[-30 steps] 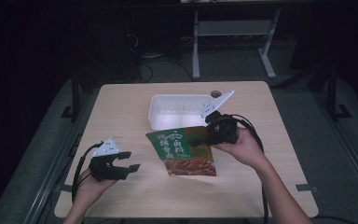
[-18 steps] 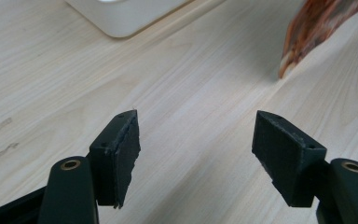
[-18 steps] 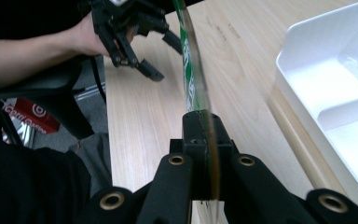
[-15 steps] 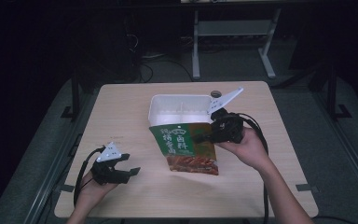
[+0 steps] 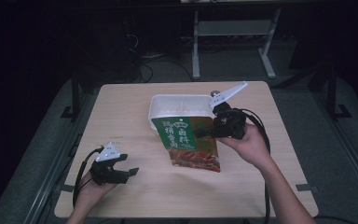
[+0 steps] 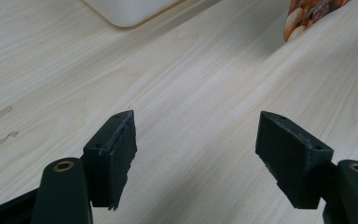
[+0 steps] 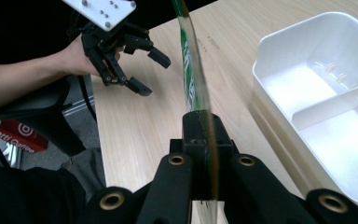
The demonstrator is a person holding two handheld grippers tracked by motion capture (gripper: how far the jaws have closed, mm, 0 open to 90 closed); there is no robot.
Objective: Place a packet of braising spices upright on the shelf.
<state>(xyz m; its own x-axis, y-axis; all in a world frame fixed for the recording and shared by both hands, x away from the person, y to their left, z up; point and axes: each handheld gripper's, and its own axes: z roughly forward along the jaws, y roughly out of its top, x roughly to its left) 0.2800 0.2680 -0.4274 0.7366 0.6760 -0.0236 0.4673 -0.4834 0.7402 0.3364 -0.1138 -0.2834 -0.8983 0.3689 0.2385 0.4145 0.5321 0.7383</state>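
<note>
A green food pouch [image 5: 186, 142] with a picture of a dish hangs tilted over the middle of the table. Its top overlaps the near rim of the white tray [image 5: 168, 100]. My right gripper [image 5: 204, 133] is shut on the pouch's right edge. In the right gripper view the pouch [image 7: 193, 84] stands edge-on between the closed jaws of the right gripper [image 7: 204, 123]. My left gripper [image 5: 128, 164] is low at the front left of the table. Its jaws have just been opening, and the left gripper [image 6: 196, 144] has only bare wood between them.
The white tray [image 7: 279, 32] has two compartments, and both look bare. A corner of it [image 6: 126, 11] and a corner of the pouch [image 6: 307, 14] lie far ahead of the left gripper. Dark floor and metal stands surround the wooden table [image 5: 121, 112].
The right gripper has carried the pouch back and up toward the tray. The left gripper has drawn toward the front left edge, with its jaws wider apart.
</note>
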